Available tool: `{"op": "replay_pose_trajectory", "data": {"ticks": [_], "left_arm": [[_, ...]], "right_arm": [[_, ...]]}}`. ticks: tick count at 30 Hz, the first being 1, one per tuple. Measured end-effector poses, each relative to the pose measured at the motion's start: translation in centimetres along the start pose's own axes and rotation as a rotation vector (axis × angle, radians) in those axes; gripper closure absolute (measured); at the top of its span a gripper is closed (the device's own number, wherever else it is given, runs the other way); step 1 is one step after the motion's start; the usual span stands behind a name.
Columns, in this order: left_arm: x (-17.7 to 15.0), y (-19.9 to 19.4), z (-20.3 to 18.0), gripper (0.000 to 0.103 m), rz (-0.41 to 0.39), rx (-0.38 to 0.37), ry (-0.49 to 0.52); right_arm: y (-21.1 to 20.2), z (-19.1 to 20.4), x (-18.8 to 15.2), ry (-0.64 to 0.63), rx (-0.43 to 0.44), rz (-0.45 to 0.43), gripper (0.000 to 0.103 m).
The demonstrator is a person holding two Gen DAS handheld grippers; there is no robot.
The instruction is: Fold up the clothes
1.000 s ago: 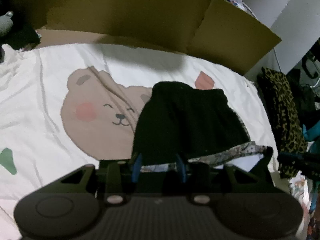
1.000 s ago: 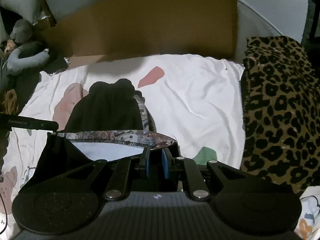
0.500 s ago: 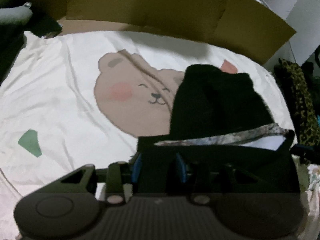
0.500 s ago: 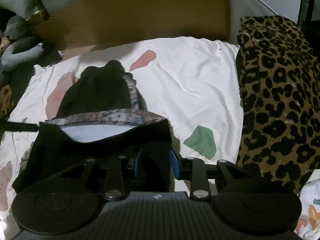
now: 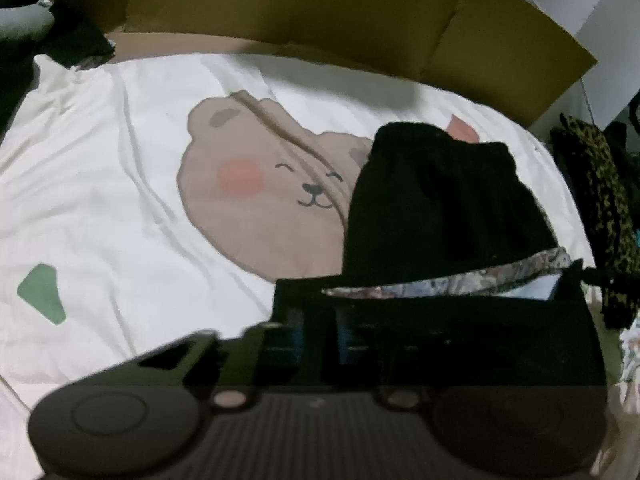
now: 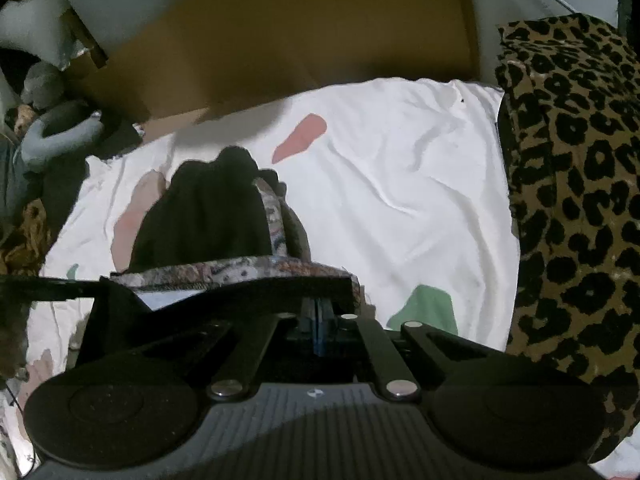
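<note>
A black garment with a patterned inner band lies on the white bear-print sheet. Its near black edge drapes over my left gripper, whose jaws are closing with that cloth between the blue pads. In the right wrist view the same garment stretches away, its patterned band just beyond the fingers. My right gripper is closing on the near right corner, and its pads stand together with black cloth pinched in them.
Brown cardboard stands along the sheet's far edge. A leopard-print cloth is heaped at the right side of the sheet. A grey plush toy lies at the far left.
Both grippers have sunk toward the garment's near edge, which now covers their fingers. Both pairs of jaws went from apart to closed on the black cloth.
</note>
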State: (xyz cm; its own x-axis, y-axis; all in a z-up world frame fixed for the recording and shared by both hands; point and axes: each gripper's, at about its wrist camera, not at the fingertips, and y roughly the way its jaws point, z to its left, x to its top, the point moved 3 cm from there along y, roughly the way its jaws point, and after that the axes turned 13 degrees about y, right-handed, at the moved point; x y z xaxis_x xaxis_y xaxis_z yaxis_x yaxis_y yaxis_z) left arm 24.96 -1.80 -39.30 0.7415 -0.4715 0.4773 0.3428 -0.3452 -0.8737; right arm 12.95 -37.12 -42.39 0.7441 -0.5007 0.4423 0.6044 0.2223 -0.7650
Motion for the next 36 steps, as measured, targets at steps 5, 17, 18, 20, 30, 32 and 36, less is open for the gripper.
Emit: {"op": "replay_pose_trajectory", "data": {"ticks": [5,17,18,20,30,32,36], "left_arm": [[0.2,-0.8,0.6,0.1,-0.044,0.024,-0.008],[-0.3,0.2,1.7,0.1,-0.027,0.043,-0.055],[-0.3,0.3,1.7,0.1,-0.026,0.045,-0.052],[-0.2,0.3,1.7,0.1,-0.028,0.045,-0.051],[0.4,-0.5,2.6,0.1,-0.061,0.028,-0.067],[0.3,-0.1,2.6,0.1,-0.047,0.031,-0.065],[-0.1,1.4,2.3,0.1,0.011,0.039,-0.07]], "right_arm": [[-0.8,-0.4,1.1,0.029,-0.017,-0.054,0.103],[0.6,-1.0,0.1,0.059,-0.015,0.004,0.057],[0.9,-1.1,0.1,0.071,-0.012,0.008,0.062],[1.2,-1.2,0.3,0.076,-0.022,0.009,0.095],[0.2,-1.4,1.9,0.097,-0.03,-0.037,0.102],[0.7,-1.3,2.0,0.095,-0.046,-0.025,0.102],[2.8,-0.9,1.8,0.064,-0.099,0.04,0.102]]}}
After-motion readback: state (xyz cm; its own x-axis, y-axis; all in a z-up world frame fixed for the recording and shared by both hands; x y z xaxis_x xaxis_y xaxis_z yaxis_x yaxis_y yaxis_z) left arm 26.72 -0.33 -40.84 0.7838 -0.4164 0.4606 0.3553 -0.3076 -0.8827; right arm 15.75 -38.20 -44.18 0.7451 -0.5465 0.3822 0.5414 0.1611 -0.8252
